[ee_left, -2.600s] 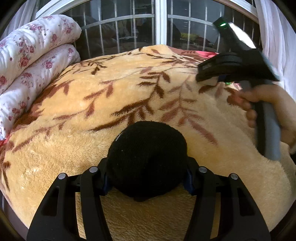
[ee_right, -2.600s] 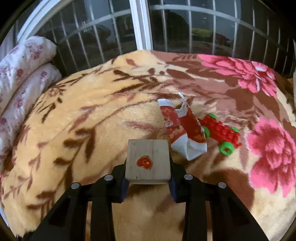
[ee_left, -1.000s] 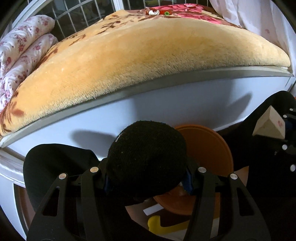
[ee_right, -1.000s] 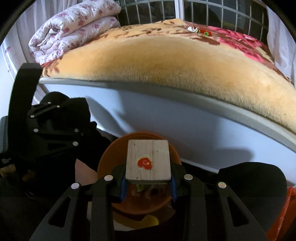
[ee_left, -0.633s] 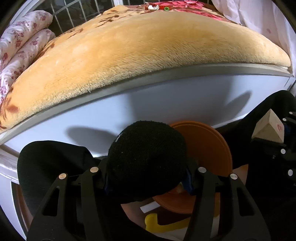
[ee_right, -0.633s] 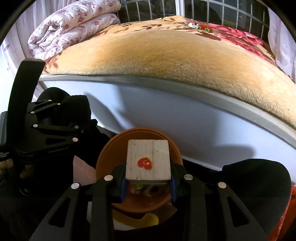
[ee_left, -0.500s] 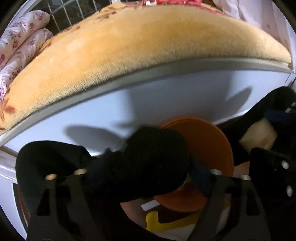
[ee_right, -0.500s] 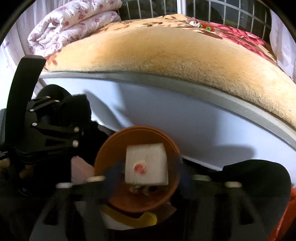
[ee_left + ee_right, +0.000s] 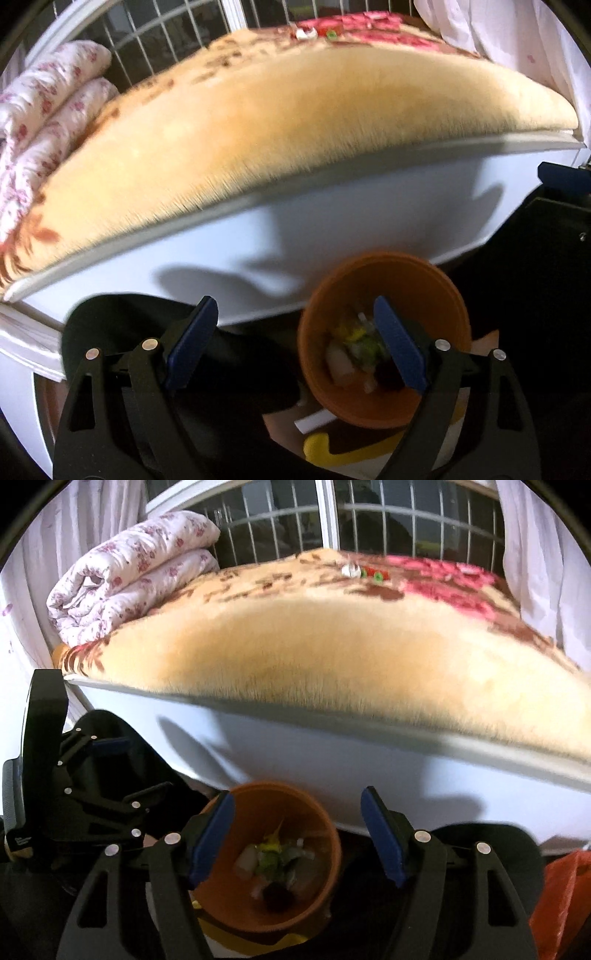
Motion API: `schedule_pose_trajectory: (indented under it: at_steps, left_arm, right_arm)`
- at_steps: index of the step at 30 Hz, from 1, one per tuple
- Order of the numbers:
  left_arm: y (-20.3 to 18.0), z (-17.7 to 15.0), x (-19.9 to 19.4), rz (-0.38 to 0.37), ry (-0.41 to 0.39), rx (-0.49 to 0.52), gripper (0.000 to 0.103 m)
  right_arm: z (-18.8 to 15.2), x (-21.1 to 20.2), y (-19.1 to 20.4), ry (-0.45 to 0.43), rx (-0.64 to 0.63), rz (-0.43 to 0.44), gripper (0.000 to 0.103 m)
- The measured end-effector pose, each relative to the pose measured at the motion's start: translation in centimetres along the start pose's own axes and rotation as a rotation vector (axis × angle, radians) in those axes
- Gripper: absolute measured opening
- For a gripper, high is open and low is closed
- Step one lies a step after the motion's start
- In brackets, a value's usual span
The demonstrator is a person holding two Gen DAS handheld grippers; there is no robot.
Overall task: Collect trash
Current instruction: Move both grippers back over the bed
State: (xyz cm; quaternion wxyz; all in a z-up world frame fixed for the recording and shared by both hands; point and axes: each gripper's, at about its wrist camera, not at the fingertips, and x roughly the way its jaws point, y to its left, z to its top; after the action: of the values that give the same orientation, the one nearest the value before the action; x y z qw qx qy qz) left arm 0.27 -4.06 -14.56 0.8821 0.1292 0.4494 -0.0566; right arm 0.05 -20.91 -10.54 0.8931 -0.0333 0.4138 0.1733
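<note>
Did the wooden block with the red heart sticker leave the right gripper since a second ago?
Yes. The right gripper now stands open and empty above the orange bin beside the white bed frame; the block is not identifiable among the bin's trash.

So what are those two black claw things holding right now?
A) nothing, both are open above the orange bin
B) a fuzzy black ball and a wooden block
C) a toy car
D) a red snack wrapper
A: the left gripper and right gripper both show spread, empty jaws over the orange bin, with trash inside.
</note>
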Motion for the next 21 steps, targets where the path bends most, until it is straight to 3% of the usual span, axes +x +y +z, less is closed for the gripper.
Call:
schedule_pose_trajectory:
  at_steps: [5, 10, 14, 21]
  left_arm:
    - [1.2, 2.6, -1.3, -0.005, -0.035, 0.006, 0.084]
    - [2.7, 7.8, -0.9, -0.028, -0.048, -0.036, 0.084]
    - [2.9, 13.8, 0.6, -0.005, -0.07, -0.048, 0.085]
    - [2.9, 26.2, 5.7, -0.048, -0.093, -0.132, 0.089]
  right_arm:
    - [2.5, -1.8, -1.1, -0.059, 0.025, -0.011, 0.07]
    - [5.1, -3.6, -3.5, -0.148, 0.057, -0.072, 0.072]
    - [6.8, -3.5, -5.2, -0.164, 0.097, -0.08, 0.074]
    - [8.8, -2.2, -7.4, -0.193, 0.124, -0.075, 0.075]
